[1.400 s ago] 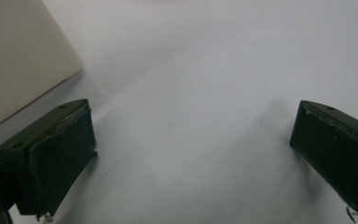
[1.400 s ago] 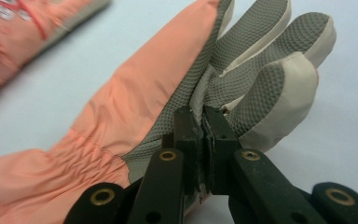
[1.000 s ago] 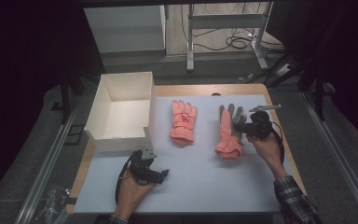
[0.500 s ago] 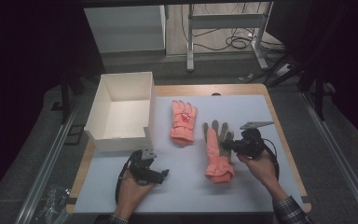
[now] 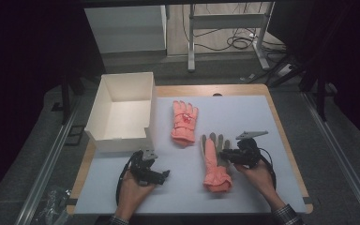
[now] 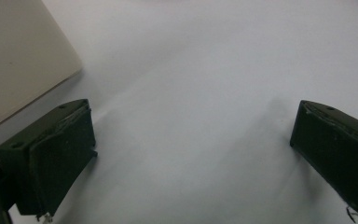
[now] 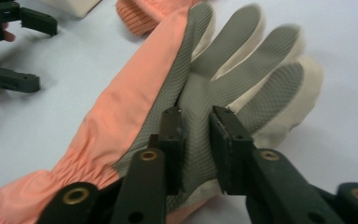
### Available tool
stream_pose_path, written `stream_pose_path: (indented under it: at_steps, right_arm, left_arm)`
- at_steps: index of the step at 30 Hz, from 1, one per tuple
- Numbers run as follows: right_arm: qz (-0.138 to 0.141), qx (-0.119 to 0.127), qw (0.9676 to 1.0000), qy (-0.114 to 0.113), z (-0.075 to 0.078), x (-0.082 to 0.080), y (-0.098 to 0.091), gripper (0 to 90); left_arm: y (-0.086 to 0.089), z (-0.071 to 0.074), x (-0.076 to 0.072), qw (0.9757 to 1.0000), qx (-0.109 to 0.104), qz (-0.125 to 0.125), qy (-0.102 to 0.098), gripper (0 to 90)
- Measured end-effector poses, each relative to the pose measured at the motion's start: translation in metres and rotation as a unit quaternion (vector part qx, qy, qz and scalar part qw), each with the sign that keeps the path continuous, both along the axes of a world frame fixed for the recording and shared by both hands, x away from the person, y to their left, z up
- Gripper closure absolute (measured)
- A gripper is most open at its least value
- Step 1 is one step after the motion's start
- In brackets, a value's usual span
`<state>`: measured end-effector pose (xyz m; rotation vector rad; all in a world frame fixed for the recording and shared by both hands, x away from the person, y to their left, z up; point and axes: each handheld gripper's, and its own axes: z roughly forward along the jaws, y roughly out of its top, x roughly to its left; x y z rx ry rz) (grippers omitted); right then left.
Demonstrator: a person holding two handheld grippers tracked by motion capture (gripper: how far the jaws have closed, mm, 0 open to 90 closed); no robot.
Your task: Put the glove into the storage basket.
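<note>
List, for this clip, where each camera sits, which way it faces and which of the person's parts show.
High view: above the table, facing forward-down; both hands, left gripper, right gripper.
Left gripper view: down onto white mat beside box; jaws apart.
Right gripper view: jaws clamp grey-palmed glove.
Shared: that glove in high view.

Two orange fabric gloves point(image 5: 184, 121) point(image 5: 214, 163), one open white cardboard box point(image 5: 122, 112) and two black hand-held grippers point(image 5: 165, 174) point(image 5: 224, 154) are counted on the table
</note>
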<state>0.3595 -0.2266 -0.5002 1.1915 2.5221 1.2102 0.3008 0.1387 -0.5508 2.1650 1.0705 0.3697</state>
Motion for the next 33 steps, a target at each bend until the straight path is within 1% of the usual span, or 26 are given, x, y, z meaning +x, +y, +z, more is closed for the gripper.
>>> stream_pose_path:
  at_steps: [2,6,8,11,16,18,20,24,29,31,33]
  right_arm:
    - [0.000,0.002,0.9999,-0.011,0.006,0.002,-0.001,69.1]
    - [0.000,-0.009,0.9994,-0.035,0.018,0.009,0.000,64.8]
    - [0.000,-0.011,0.9990,-0.044,0.023,0.016,0.003,62.4]
    - [-0.002,-0.016,0.9985,-0.051,0.028,0.028,0.009,60.1]
    - [-0.002,-0.020,0.9982,-0.056,0.032,0.047,0.021,56.0]
    - [-0.001,-0.022,0.9981,-0.058,0.034,0.058,0.028,53.3]
    - [0.001,-0.022,0.9979,-0.062,0.034,0.064,0.034,51.1]
    - [0.005,-0.019,0.9979,-0.062,0.034,0.077,0.047,46.9]
    - [0.010,-0.013,0.9983,-0.056,0.035,0.093,0.063,46.7]
    - [0.014,-0.020,0.9981,-0.056,0.035,0.101,0.073,46.8]
    - [0.016,-0.022,0.9982,-0.054,0.035,0.102,0.076,46.9]
  left_arm:
    - [0.000,0.000,0.000,1.0000,0.000,0.000,0.000,0.1]
    - [0.000,0.000,0.000,1.0000,0.000,0.000,0.000,0.1]
    - [0.000,0.000,0.000,1.0000,0.000,0.000,0.000,0.1]
    - [0.000,0.000,0.000,1.0000,0.000,0.000,0.000,0.1]
    - [0.000,0.000,0.000,1.0000,0.000,0.000,0.000,0.1]
    - [0.000,0.000,0.000,1.0000,0.000,0.000,0.000,0.1]
    - [0.000,0.000,0.000,1.0000,0.000,0.000,0.000,0.1]
    - [0.000,0.000,0.000,1.0000,-0.001,0.000,0.000,0.1]
    - [0.000,0.000,0.000,1.0000,0.000,0.000,0.000,0.1]
    - [0.000,0.000,0.000,1.0000,0.001,-0.001,0.000,0.1]
    - [0.000,0.000,0.000,1.0000,0.001,-0.001,0.000,0.1]
